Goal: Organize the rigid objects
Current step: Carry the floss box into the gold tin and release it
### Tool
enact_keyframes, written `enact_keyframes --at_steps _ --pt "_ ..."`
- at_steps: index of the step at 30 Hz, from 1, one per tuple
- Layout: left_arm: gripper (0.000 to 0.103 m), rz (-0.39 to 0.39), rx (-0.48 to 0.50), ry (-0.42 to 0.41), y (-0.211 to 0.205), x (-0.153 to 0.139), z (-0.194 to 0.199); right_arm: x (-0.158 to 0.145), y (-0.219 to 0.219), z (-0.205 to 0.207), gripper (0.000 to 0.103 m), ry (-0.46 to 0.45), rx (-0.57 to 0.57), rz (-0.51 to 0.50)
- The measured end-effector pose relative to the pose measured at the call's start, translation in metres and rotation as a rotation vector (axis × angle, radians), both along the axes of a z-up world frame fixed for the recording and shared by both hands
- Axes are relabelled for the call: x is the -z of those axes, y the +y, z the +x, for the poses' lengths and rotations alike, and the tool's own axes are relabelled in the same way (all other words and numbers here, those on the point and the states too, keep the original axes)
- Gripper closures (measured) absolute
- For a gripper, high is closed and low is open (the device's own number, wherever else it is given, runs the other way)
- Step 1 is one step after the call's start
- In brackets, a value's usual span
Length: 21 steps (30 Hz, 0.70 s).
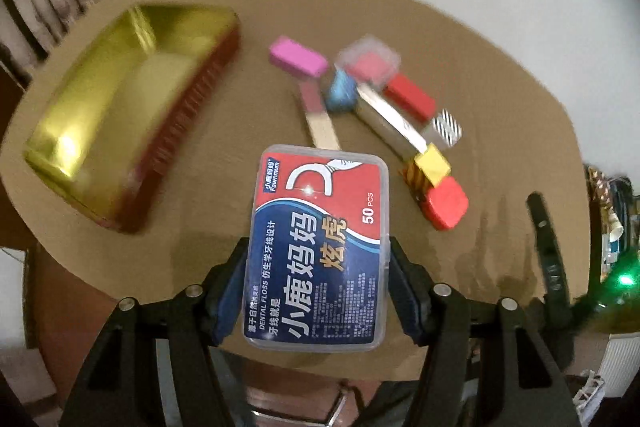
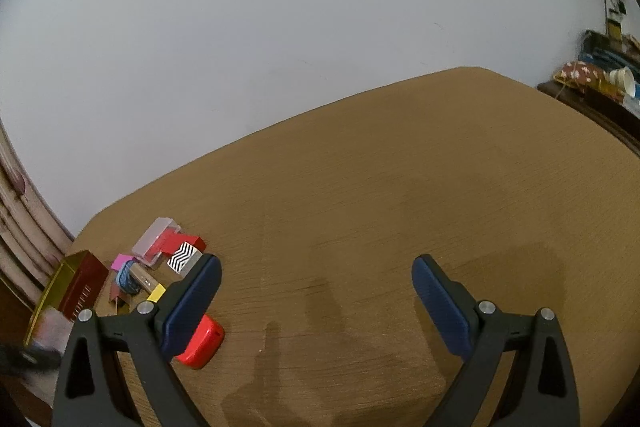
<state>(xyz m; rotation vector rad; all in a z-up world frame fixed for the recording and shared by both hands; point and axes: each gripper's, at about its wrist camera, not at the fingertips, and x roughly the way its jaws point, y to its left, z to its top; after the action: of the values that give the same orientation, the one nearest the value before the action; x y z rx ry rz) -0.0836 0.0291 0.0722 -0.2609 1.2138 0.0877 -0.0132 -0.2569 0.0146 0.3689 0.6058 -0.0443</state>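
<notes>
Brown wooden table [image 2: 400, 207] against white wall [image 2: 280, 7]

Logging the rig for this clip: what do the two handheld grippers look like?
Both match: the left gripper and right gripper have matte black plastic arms with triangular cut-outs, silver round pivot pins, and dark blue ribbed pads lining the jaws. No cables, sleeves or markings show.

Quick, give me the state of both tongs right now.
Left tongs: closed on the dental floss box, lifted clear of the table.
Right tongs: open, holding nothing, over bare table.
</notes>
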Motion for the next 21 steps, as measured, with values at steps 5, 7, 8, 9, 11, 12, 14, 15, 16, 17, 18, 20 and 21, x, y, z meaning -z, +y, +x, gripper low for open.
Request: enact_keyframes --at_steps 5,7,8,9,11,12,14,15,16,17,18,20,21 --pt "0.043 0.093 -0.081 -0.067 0.035 -0.053 0.026 0.002 0.007 0.003 0.004 0.009 -0.007 -0.026" --pt "0.043 0.130 -0.093 -0.067 0.069 -0.058 0.044 0.004 0.006 0.004 0.004 0.019 -0.005 -0.025" --pt "0.043 0.148 -0.106 -0.063 0.085 -0.058 0.053 0.004 0.006 0.004 0.004 0.024 -0.004 -0.026" --pt "0.043 0.166 -0.107 -0.054 0.100 -0.056 0.064 0.005 0.007 0.006 0.004 0.031 -0.003 -0.030" --pt "0.043 0.177 -0.088 -0.037 0.130 -0.046 0.088 0.006 0.009 0.007 0.004 0.035 -0.005 -0.038" --pt "0.043 0.178 -0.073 -0.028 0.144 -0.038 0.102 0.006 0.009 0.007 0.004 0.037 -0.006 -0.041" --pt "0.043 0.204 -0.050 -0.013 0.158 -0.026 0.119 0.007 0.009 0.007 0.004 0.038 -0.008 -0.046" --pt "0.043 0.202 -0.028 -0.005 0.164 -0.020 0.129 0.008 0.010 0.008 0.004 0.041 -0.009 -0.048" --pt "0.043 0.195 -0.011 0.003 0.168 -0.013 0.138 0.009 0.009 0.008 0.004 0.045 -0.011 -0.048" --pt "0.043 0.195 -0.013 0.006 0.165 0.002 0.140 0.010 0.010 0.010 0.004 0.050 -0.012 -0.050" --pt "0.043 0.203 0.007 0.020 0.167 0.008 0.145 0.011 0.012 0.012 0.004 0.057 -0.014 -0.055" --pt "0.043 0.230 0.059 0.057 0.169 0.023 0.155 0.012 0.014 0.012 0.004 0.066 -0.014 -0.061" --pt "0.043 0.259 0.077 0.076 0.170 0.030 0.159 0.012 0.016 0.013 0.004 0.070 -0.013 -0.067"
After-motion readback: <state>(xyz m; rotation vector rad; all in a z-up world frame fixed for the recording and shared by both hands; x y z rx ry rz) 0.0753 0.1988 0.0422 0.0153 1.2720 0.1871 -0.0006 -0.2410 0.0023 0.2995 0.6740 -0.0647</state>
